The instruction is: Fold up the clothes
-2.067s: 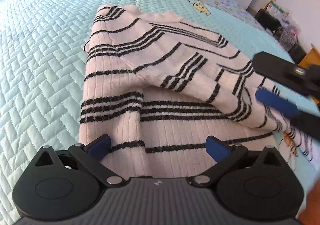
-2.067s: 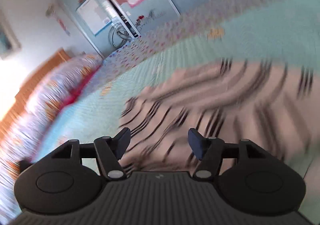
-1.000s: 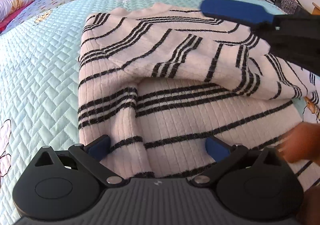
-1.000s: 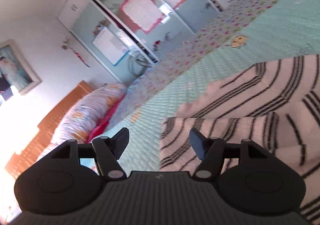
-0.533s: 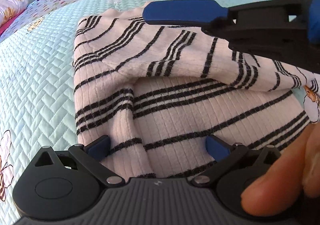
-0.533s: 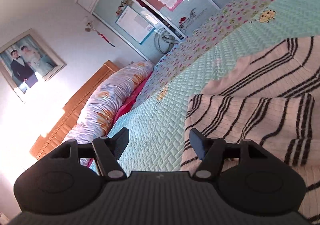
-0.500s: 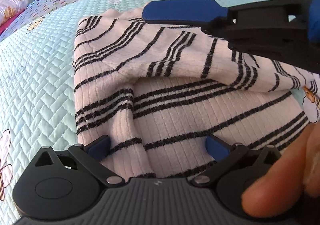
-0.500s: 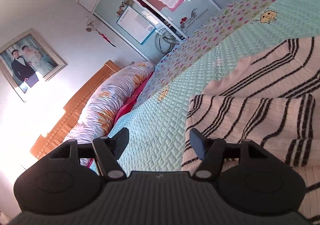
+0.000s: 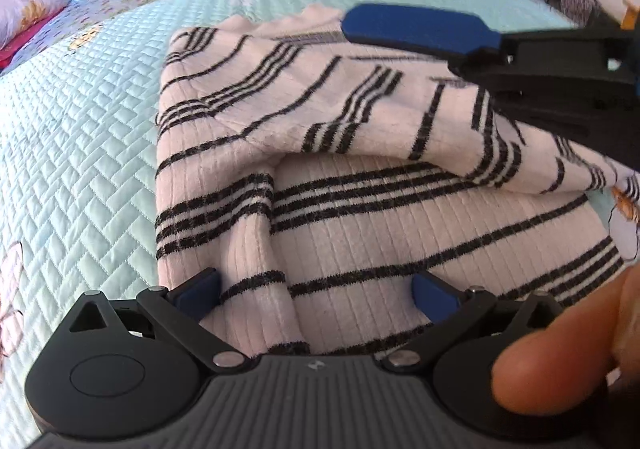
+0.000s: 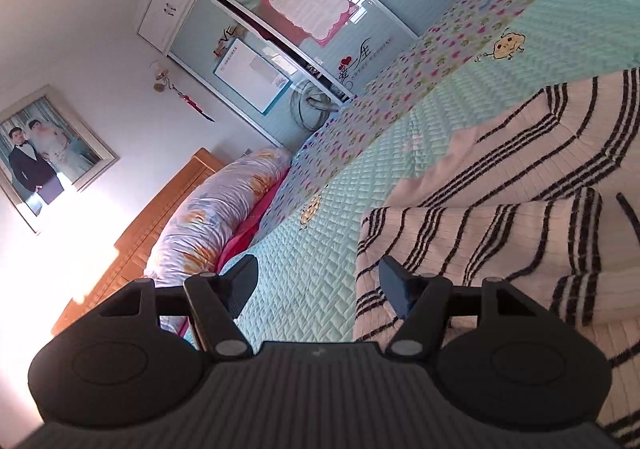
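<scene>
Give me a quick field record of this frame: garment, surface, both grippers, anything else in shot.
garment: pink sweater with black stripes, partly folded, one part laid across the body
surface: light green quilted bedspread
left gripper: open, over the sweater's near edge, sweater fabric between its pads
right gripper: open, nothing between its pads, beside the sweater's folded edge
other: fingertip on the left gripper's body; pillow by wooden headboard

Matte black handheld grippers with blue finger pads

The left gripper (image 9: 316, 291) shows 2 round black side discs, a ribbed grey centre plate, silver pivot screws and blue pads (image 9: 434, 299); the right gripper (image 10: 318, 285) matches it.
</scene>
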The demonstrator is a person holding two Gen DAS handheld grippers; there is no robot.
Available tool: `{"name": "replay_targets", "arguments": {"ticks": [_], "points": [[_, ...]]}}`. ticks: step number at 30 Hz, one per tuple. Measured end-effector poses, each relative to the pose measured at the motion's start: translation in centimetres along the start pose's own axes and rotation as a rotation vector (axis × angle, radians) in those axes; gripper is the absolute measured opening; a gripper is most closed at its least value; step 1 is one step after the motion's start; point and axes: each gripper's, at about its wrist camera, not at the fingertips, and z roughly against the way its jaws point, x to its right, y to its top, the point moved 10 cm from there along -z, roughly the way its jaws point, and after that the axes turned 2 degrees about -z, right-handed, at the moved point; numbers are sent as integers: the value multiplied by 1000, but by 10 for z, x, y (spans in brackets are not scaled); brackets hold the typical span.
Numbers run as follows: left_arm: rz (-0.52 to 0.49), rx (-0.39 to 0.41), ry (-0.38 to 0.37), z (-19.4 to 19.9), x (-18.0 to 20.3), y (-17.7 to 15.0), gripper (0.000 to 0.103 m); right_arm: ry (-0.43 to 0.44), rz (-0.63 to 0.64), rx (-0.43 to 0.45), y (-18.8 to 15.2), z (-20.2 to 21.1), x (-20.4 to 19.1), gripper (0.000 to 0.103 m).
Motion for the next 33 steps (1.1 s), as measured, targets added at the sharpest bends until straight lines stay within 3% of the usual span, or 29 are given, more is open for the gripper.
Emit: {"name": "replay_targets", "arguments": {"ticks": [7, 13, 21, 31, 33], "points": [[-27, -8, -18, -2, 0, 1, 103, -15, 10, -3, -1, -2, -2, 68], [-39, -34, 13, -6, -3, 6, 103, -12, 10, -22, 2, -5, 2, 68], [-64, -3, 11, 1, -2, -1, 103, 12, 48, -62, -5, -8, -5, 68], [-64, -15, -5, -3, -2, 1, 103, -38, 5, -26, -1, -7, 5, 68], [-59, 14, -18, -1, -3, -1, 103, -54, -3, -19, -1, -6, 7, 68]]}}
